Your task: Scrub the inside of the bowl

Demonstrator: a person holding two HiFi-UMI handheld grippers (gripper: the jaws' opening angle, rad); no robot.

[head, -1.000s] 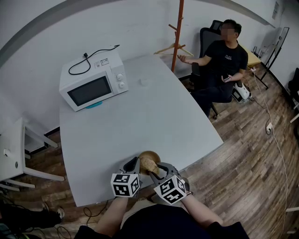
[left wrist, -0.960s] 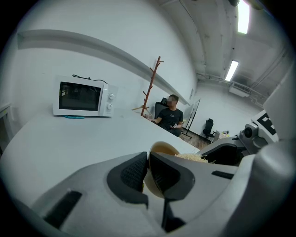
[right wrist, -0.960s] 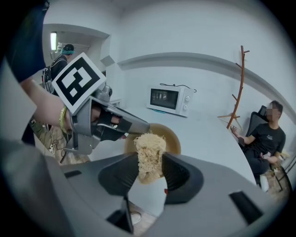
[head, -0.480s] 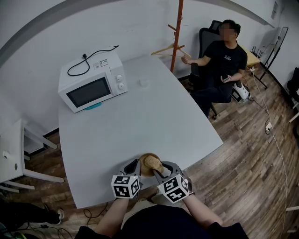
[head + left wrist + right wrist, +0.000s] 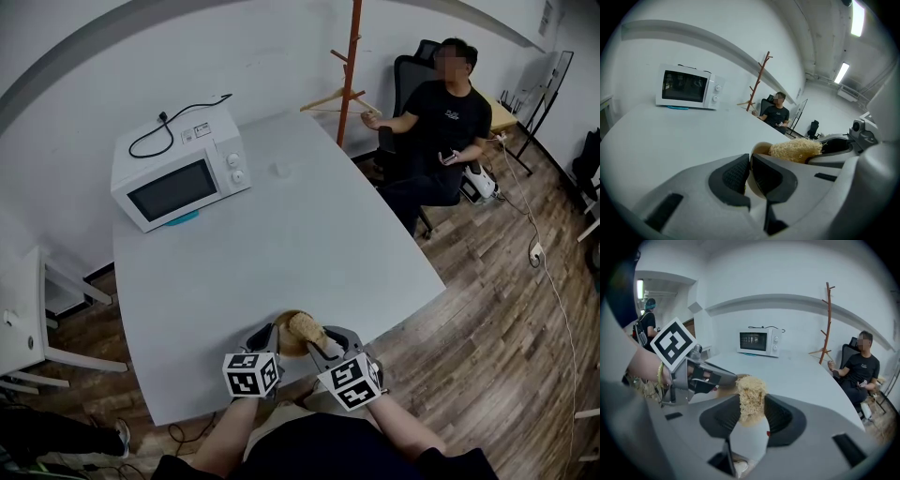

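Note:
A small tan bowl (image 5: pixel 284 324) sits at the near edge of the grey table (image 5: pixel 281 234). My left gripper (image 5: pixel 266 336) is shut on the bowl's rim (image 5: pixel 761 149), one pad inside and one outside. The right gripper (image 5: pixel 324 343) is shut on a straw-coloured fibrous scrubber (image 5: pixel 306 327), which pokes out past its pads (image 5: pixel 751 397). The scrubber rests over the right part of the bowl's opening (image 5: pixel 796 150). In the right gripper view the left gripper (image 5: pixel 701 376) lies just left of the scrubber, and little of the bowl (image 5: pixel 725 390) shows.
A white microwave (image 5: pixel 178 169) with a black cable on top stands at the table's far left. Beyond the far right corner are a wooden coat stand (image 5: pixel 349 66), a hanger (image 5: pixel 339 98) and a seated person (image 5: pixel 441 122). A white chair (image 5: pixel 37 319) is at left.
The scrubber has shifted a little to the right over the bowl, and both grippers have stayed close together. The seated person has drawn an arm in.

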